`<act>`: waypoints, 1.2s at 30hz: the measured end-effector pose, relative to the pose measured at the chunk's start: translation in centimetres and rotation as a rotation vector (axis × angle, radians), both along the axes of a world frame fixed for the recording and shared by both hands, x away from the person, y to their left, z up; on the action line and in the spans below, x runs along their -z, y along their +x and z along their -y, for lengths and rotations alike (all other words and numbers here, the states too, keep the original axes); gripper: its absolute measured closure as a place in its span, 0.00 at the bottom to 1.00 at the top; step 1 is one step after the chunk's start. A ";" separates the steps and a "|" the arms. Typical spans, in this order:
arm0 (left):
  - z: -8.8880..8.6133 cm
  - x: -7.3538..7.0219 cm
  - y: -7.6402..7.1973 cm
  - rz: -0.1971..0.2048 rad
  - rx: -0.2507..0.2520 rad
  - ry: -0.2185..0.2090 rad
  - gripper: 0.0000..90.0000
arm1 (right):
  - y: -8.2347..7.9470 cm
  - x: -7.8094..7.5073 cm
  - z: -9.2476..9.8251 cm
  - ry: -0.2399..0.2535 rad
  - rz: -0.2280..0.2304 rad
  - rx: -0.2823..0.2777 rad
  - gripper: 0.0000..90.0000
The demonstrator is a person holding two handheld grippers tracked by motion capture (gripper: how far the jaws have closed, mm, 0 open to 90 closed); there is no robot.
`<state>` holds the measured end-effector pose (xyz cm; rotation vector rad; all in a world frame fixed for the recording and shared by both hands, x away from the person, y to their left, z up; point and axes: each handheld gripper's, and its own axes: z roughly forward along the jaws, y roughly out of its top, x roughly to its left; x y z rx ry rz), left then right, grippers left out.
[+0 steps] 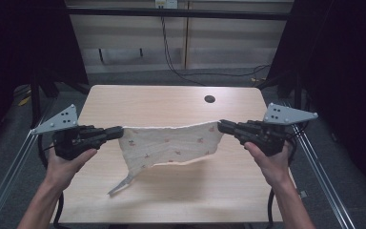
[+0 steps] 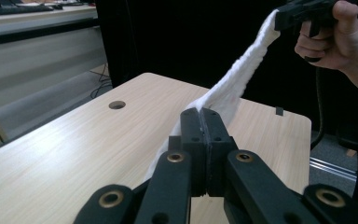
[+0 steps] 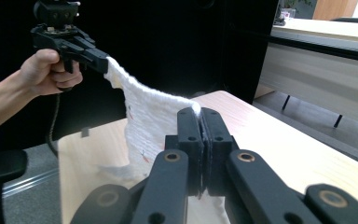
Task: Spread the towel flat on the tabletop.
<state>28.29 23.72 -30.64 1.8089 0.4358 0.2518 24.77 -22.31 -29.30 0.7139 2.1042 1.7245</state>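
1. Left gripper (image 1: 116,131) is clamped tight on one top corner of the cloth (image 1: 171,145), jaws pressed together with the fabric pinched at their tips.
2. Right gripper (image 1: 224,126) is doing the same at the opposite top corner, jaws closed flat on the cloth edge.
3. The cloth hangs between the two grippers, its top edge running nearly level from one set of tips to the other, with a slight sag in the middle.
4. The cloth is white with small red sprigs, and its body drops below the grippers, above the table (image 1: 124,98).
5. A narrow strip trails from the lower left of the cloth down toward the table's near side; whether its end touches the wood I cannot tell.
6. In the left gripper view the cloth (image 2: 242,77) starts right at the closed jaw tips and rises away as a thick, bunched band to the right gripper (image 2: 279,21), held by the right hand (image 2: 335,39).
7. In the right gripper view the cloth (image 3: 144,116) drapes from the jaw tips up to the left gripper (image 3: 103,63), gripped by the left hand (image 3: 46,72).
8. A round hole (image 1: 209,99) sits in the table beyond the cloth, well apart from both grippers.
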 end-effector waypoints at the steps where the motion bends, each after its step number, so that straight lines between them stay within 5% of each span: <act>1: -0.1 -0.2 -0.2 0.004 0.003 -0.001 1.00 | 0.0 0.0 0.0 0.000 0.000 0.000 0.98; 4: -0.2 -0.7 -1.3 0.020 0.025 -0.010 1.00 | -1.6 -0.4 0.9 0.030 0.007 -0.009 0.98; 9: 0.0 -1.2 -3.1 0.030 0.060 -0.005 1.00 | -3.5 -0.8 1.1 0.012 -0.003 -0.010 0.98; 13: 0.9 -0.4 -2.0 0.012 0.045 0.031 1.00 | -4.2 -0.2 1.4 -0.010 -0.001 0.006 0.98; 18: 2.9 2.7 1.4 -0.058 0.021 0.061 1.00 | -2.2 3.2 2.2 0.023 -0.070 0.031 0.98; 25: 4.0 4.2 2.8 -0.075 0.009 0.042 1.00 | -0.2 5.5 2.4 0.003 -0.121 0.062 0.98; 29: 4.8 5.4 3.8 -0.093 -0.013 0.091 1.00 | 0.7 6.4 2.3 -0.004 -0.149 0.070 0.98; 36: 3.7 6.9 4.3 -0.141 -0.035 0.101 1.00 | 1.9 7.5 2.6 -0.014 -0.180 0.082 0.98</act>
